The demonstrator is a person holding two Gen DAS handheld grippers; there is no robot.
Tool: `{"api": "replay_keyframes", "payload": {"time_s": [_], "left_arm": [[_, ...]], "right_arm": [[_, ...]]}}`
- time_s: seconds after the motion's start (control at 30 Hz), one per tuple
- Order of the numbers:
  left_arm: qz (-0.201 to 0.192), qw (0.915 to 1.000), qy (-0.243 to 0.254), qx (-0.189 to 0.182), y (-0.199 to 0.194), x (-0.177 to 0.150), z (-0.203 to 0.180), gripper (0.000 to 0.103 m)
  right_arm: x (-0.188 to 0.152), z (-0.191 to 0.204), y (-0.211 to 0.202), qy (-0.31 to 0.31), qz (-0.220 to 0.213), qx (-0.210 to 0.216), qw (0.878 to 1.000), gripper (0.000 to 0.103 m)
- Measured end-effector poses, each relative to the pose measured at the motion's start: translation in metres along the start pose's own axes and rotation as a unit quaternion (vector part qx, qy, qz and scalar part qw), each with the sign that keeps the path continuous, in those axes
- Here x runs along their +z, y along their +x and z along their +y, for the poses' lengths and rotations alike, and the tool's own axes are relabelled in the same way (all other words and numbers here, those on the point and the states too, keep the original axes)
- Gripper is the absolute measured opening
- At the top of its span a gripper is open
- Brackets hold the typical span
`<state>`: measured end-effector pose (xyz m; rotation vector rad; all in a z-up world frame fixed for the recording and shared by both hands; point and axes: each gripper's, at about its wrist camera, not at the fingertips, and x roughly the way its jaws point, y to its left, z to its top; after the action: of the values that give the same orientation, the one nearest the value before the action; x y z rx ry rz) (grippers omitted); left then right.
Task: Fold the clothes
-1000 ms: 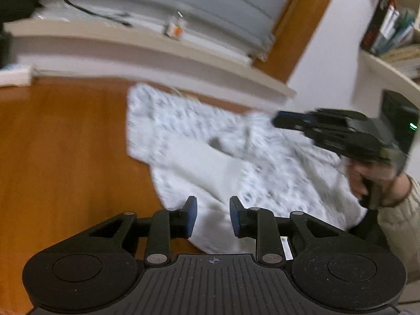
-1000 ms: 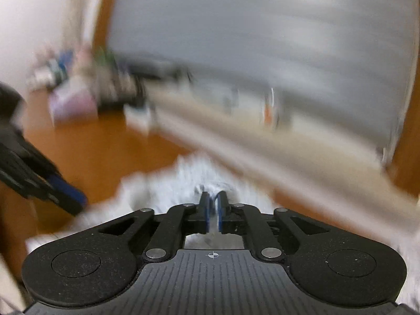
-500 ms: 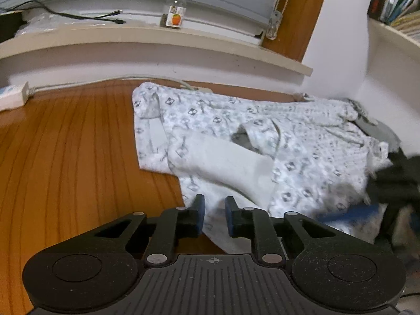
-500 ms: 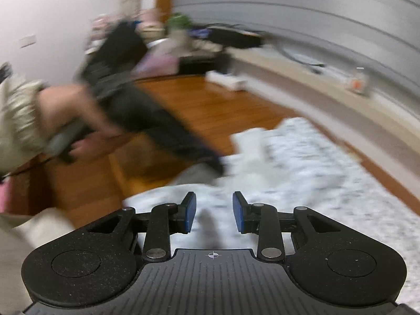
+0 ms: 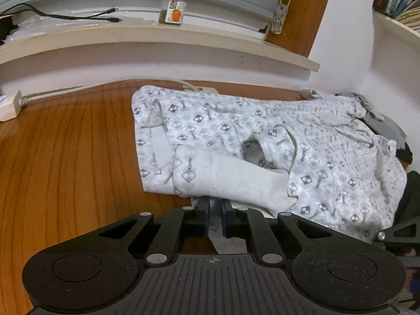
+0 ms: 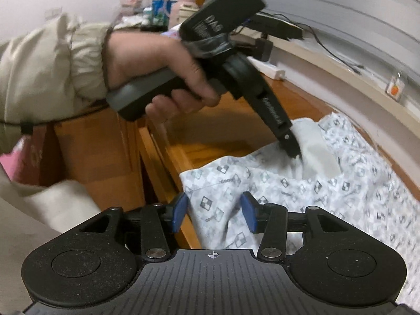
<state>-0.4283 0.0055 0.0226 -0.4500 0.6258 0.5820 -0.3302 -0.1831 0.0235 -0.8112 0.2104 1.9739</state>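
1 patterned garment (image 5: 231, 134) lies on 1 wooden counter (image 5: 65, 157). 2 tools show: the left tool (image 5: 215, 216) and right tool (image 6: 214, 211). 1 small jar (image 5: 176, 6) and 2 black cables (image 5: 78, 15) sit on 1 ledge (image 5: 157, 34). 1 hand (image 6: 157, 60) is visible.

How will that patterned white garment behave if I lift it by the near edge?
The patterned garment will probably drape and sag: it already lies rumpled in soft folds. It looks light, thin cloth. The turned-back plain flap may fall open, and loose parts could drag across the wooden table.
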Motion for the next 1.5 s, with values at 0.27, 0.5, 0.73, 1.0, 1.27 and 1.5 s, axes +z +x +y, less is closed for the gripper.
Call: {"api": "replay_keyframes", "payload": {"time_s": [0.27,0.5,0.73,1.0,1.27,1.5], "left_arm": [[-0.015,0.9994,-0.014,0.03,-0.025,0.001,0.002,0.014],[-0.043,0.9983,-0.01,0.038,-0.041,0.019,-0.002,0.024],[-0.033,0.9988,-0.035,0.007,-0.017,0.011,-0.007,0.024],[-0.031,0.9984,-0.033,-0.032,0.007,0.008,-0.036,0.048],[-0.038,0.9976,-0.04,-0.043,0.015,-0.003,-0.047,0.048],[-0.027,0.9984,-0.023,-0.044,0.009,-0.013,-0.057,0.045]], "right_arm": [[0.002,-0.012,-0.003,0.037,-0.018,0.035,0.999,0.003],[0.013,0.007,-0.014,0.066,-0.027,0.182,0.981,0.003],[0.016,-0.03,-0.034,0.081,-0.049,0.132,0.987,0.04],[-0.012,-0.116,-0.042,0.099,-0.039,-0.059,0.993,0.046],[-0.079,-0.211,-0.055,0.182,-0.04,-0.204,0.961,0.046],[-0.12,-0.262,-0.064,0.249,-0.029,-0.24,0.938,0.047]]}}
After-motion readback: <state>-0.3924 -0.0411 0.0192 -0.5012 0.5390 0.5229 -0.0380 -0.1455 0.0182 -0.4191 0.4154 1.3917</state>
